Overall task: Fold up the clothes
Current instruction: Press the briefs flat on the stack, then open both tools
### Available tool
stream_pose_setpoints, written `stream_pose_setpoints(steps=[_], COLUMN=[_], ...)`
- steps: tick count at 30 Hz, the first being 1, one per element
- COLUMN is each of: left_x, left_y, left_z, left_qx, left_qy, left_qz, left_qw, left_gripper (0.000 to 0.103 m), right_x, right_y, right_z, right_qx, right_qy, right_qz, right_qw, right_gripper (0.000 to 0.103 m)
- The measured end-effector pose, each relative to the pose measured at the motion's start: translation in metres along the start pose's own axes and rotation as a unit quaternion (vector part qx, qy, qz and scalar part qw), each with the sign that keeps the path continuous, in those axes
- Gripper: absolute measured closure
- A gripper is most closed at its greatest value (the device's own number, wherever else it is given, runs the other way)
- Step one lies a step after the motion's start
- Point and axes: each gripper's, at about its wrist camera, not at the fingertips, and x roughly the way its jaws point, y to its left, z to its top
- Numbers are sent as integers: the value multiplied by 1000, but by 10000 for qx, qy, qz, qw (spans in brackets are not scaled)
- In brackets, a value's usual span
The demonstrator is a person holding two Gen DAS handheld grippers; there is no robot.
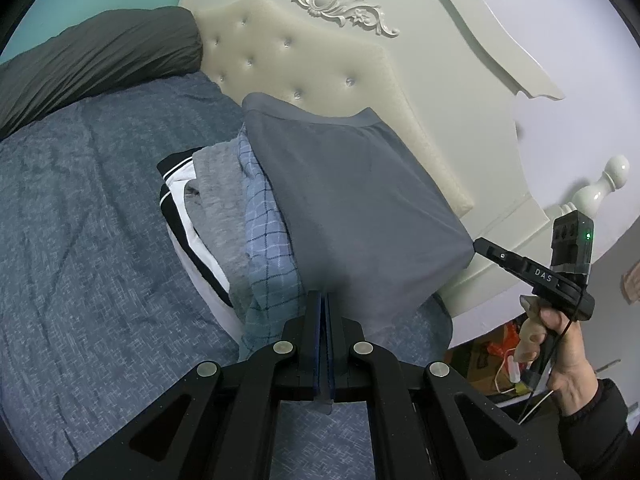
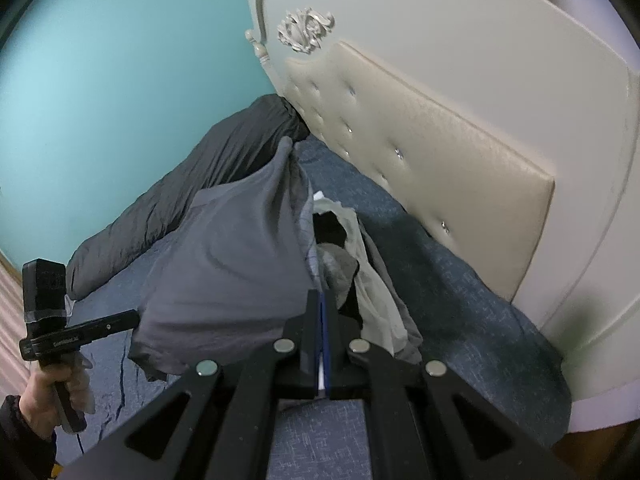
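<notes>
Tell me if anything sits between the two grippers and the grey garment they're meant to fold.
Nothing visible does. The left gripper is shut on the near edge of the grey stretchy garment, and the right gripper is shut on its other corner. The pile of other clothes lies under and beside it, not between.

At the right edge of the left wrist view, the white letters "DAS" stand on the black body of the right tool (image 1: 476, 245). In the right wrist view, lower left, the left tool (image 2: 136, 314) bears small white lettering, too blurred to read.
</notes>
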Motion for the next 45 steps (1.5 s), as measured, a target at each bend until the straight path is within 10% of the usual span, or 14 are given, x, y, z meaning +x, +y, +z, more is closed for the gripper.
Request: stream_pose_setpoints(steps=[11,20,25,45], left_x=[0,0,2,-7], left_y=[-7,-10,-8,-9], left_z=[-1,0,-1,-3], left_qx=[61,117,93,67], left_qy=[-13,-5,-4,-71], left_qz=[65,92,92,346], left_qw=[10000,9999,9999,9994], left_gripper=[101,101,101,101], right_x=[0,41,50,36], right_y=[21,34,30,-10], right_z=[34,49,47,42], right_qx=[-50,-352,-334,904], right_qy=[-282,45,49,-406], right_qz=[124,-81,-184,357], right_qw=[9995,9993,9993,9944], right_gripper=[82,83,102,100])
